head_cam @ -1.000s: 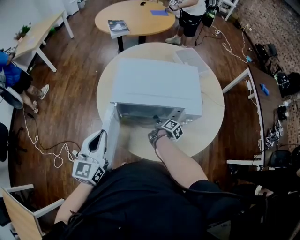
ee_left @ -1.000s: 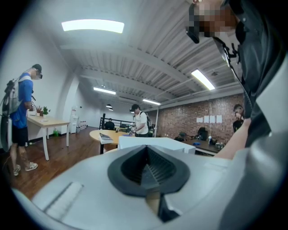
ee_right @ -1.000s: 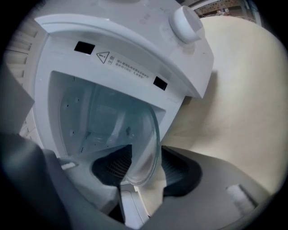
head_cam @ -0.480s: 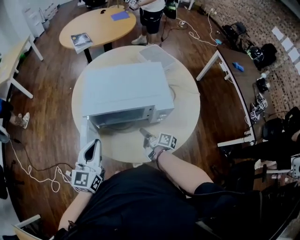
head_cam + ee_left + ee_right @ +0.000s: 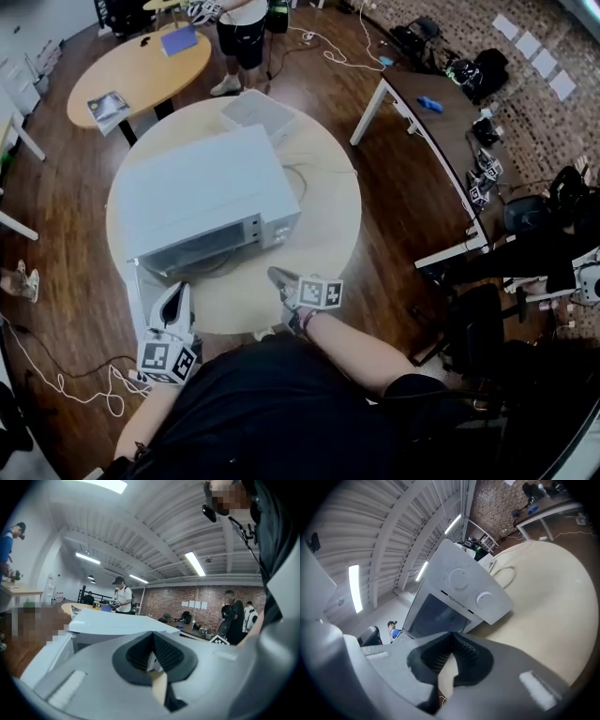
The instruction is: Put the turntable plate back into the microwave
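Observation:
The white microwave [image 5: 202, 197] stands on the round beige table [image 5: 323, 230], its door [image 5: 137, 286] swung open to the left. Its cavity [image 5: 202, 251] is dark, and I cannot make out the turntable plate inside. My right gripper [image 5: 275, 276] hovers over the table's front edge, just right of the opening, shut and empty. The right gripper view shows its jaws [image 5: 452, 638] closed in front of the control knobs [image 5: 483, 598]. My left gripper [image 5: 175, 292] sits by the open door's outer edge, also shut with nothing in it [image 5: 152, 637].
A clear plastic bin [image 5: 255, 109] and a thin cable [image 5: 302, 184] lie on the table behind the microwave. An oval table [image 5: 141, 66] with a person [image 5: 239, 23] beside it stands further back. A desk [image 5: 427, 103] is at the right, and cords trail on the floor.
My right gripper has pulled back out of the microwave's opening toward me and closed. The left gripper has shifted along the open door. The head view has swung, so the microwave appears further left.

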